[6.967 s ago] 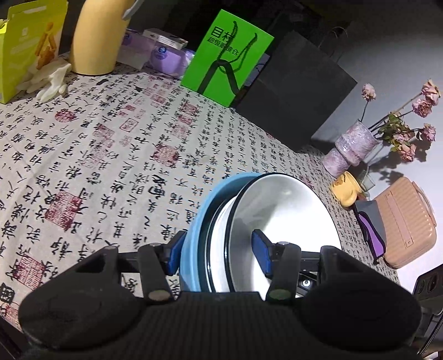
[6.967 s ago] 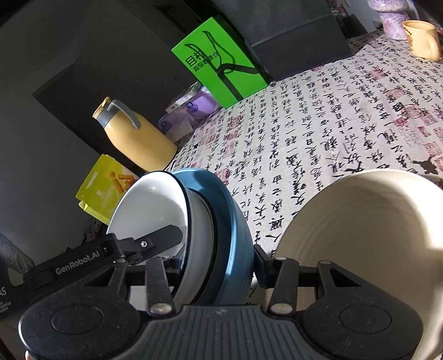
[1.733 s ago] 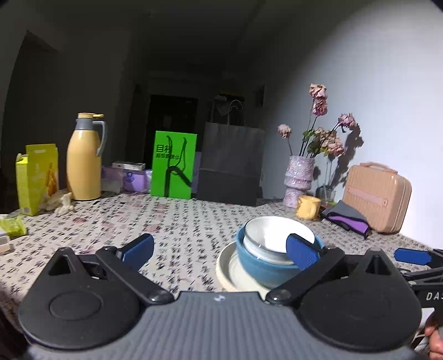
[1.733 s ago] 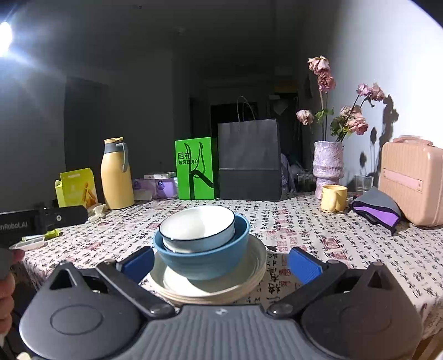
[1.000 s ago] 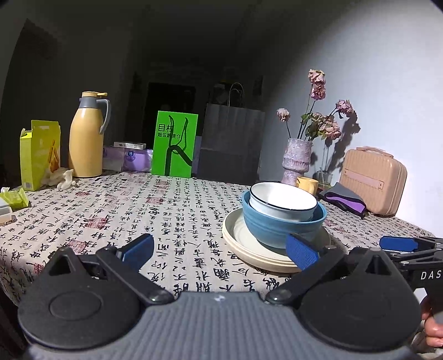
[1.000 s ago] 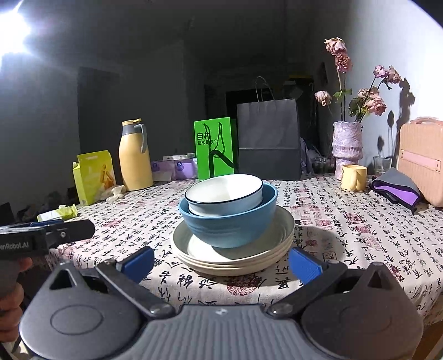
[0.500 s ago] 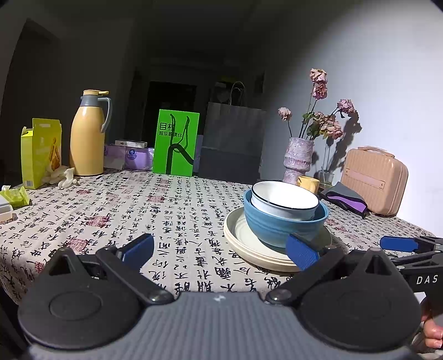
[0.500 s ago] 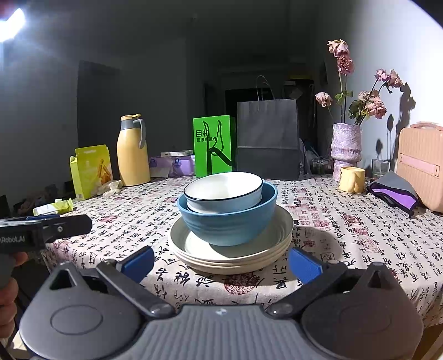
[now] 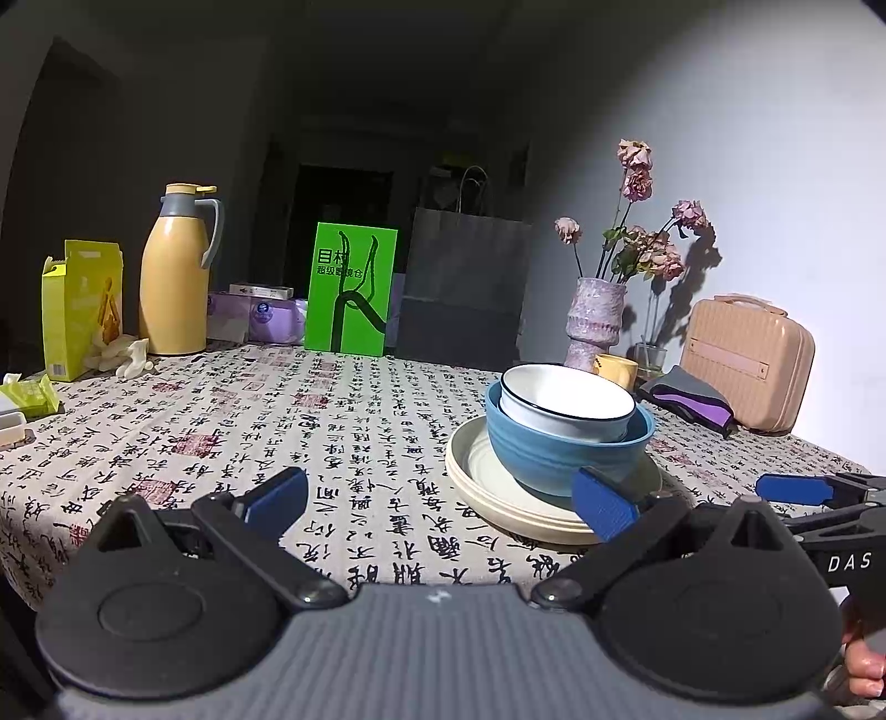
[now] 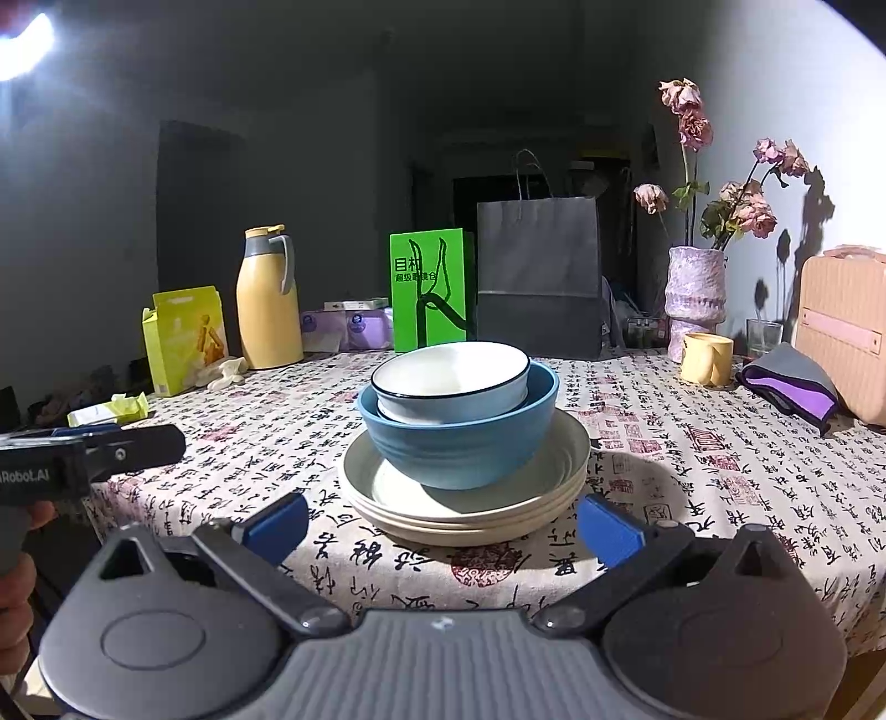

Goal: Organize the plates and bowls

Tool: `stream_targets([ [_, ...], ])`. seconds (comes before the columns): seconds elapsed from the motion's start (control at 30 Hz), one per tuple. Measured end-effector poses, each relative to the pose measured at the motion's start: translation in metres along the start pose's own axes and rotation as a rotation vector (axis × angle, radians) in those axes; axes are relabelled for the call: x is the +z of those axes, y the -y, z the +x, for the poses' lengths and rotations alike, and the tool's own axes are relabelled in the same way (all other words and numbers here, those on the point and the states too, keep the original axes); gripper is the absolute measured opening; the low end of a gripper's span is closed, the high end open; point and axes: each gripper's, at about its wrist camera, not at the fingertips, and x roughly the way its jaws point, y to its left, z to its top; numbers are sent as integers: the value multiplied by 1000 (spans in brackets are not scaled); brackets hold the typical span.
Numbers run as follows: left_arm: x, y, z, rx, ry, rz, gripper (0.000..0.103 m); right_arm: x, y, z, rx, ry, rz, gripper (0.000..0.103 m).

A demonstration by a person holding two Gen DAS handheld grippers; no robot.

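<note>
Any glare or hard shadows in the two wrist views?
Right wrist: light flare blows out the top-left corner; the plate stack casts a hard shadow to its right. Left wrist: no flare, flowers shadowed on the wall, dark fisheye corners.

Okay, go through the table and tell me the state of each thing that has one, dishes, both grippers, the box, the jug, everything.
White bowl: upright, nested in the blue bowl.
Blue bowl: upright on the plate stack.
Cream plates: stacked on the tablecloth.
Left gripper: open, holding nothing.
Right gripper: open, holding nothing.
Yellow box: top flap open.
Yellow thermos jug: upright, lid on.
Yellow mug: upright.
Black paper bag: standing.
</note>
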Motion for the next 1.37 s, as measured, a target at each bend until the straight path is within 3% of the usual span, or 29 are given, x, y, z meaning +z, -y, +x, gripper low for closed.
stream_targets([
  [1.37, -4, -1, -1, -21, 3, -3, 103, -1, -4, 0, 7, 1, -9, 103],
])
